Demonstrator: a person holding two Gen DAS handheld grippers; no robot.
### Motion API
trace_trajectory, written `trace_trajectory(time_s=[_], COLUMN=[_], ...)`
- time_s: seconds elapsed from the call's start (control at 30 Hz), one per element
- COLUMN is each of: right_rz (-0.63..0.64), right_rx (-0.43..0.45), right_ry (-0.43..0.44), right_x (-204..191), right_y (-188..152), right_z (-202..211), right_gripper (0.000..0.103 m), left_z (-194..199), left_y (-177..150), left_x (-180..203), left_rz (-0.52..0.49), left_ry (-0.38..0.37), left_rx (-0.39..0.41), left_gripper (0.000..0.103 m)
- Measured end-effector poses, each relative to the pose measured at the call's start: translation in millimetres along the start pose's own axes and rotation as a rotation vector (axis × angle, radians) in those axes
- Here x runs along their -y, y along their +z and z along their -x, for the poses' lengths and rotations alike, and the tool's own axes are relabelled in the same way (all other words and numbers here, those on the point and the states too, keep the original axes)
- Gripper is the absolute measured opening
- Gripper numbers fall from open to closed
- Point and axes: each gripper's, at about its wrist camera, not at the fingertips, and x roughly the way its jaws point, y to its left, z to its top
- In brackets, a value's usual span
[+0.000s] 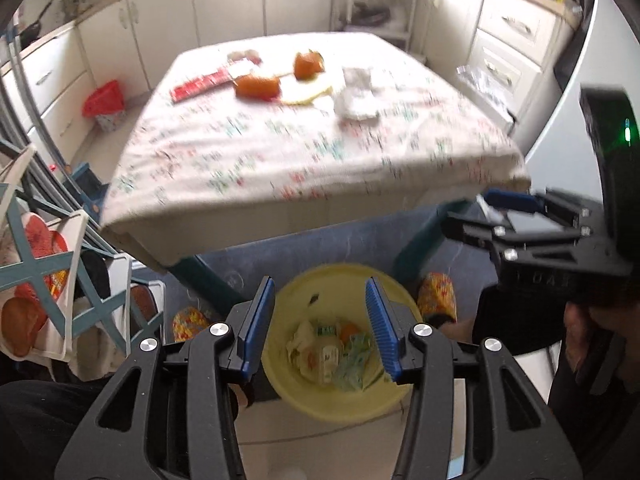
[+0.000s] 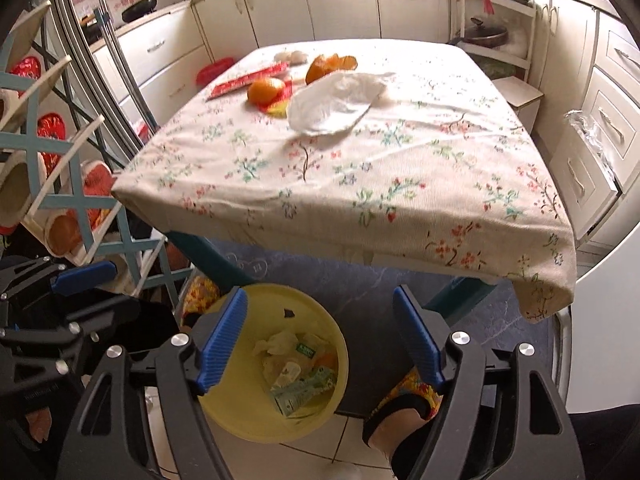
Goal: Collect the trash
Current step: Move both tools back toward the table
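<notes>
Cream cabinets (image 2: pixel 280 4) ring the kitchen, and we face a table (image 2: pixel 360 184) under a floral cloth. On it at 12 o'clock we see orange peels (image 2: pixel 266 90), a red wrapper (image 2: pixel 248 80) and a white plate (image 2: pixel 332 104). Below the table edge, at 6 o'clock, a yellow bin (image 1: pixel 340 292) stands on the floor with cartons and tissue inside. Our left gripper (image 1: pixel 322 332) hangs over it, jaws apart, nothing between them; our right gripper (image 2: pixel 320 344) is likewise spread wide and empty. Only the right view shows a pan (image 2: pixel 484 34) on the shelf at 1 o'clock and a slippered foot (image 2: pixel 404 412); the left view alone shows a red bag (image 1: pixel 105 98) at 10 o'clock
</notes>
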Motion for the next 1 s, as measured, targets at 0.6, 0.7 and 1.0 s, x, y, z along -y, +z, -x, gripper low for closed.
trace_trajectory(time_s=[0.6,0.7,1.0], right_rz=[-0.099,-0.098,-0.115], right_rx=[0.099,0.090,0.056], right_ry=[0.038,0.047,0.075], right_x=[7.9,5.2,6.9], right_y=[32.6,48.9,108.6], right_z=[2.0,-7.3,-44.8], right_gripper=[0.076,0.076,0.078], left_z=[3.9,-9.6,-61.1], left_y=[69.5,91.3,149.1], left_x=[-51.2,-55.5,-75.8], left_rz=[0.126,0.129,0.219], left_ry=[0.030,0.023,0.012], left_rx=[0.116,0.108,0.082], left_gripper=[0.051,0.051,0.058])
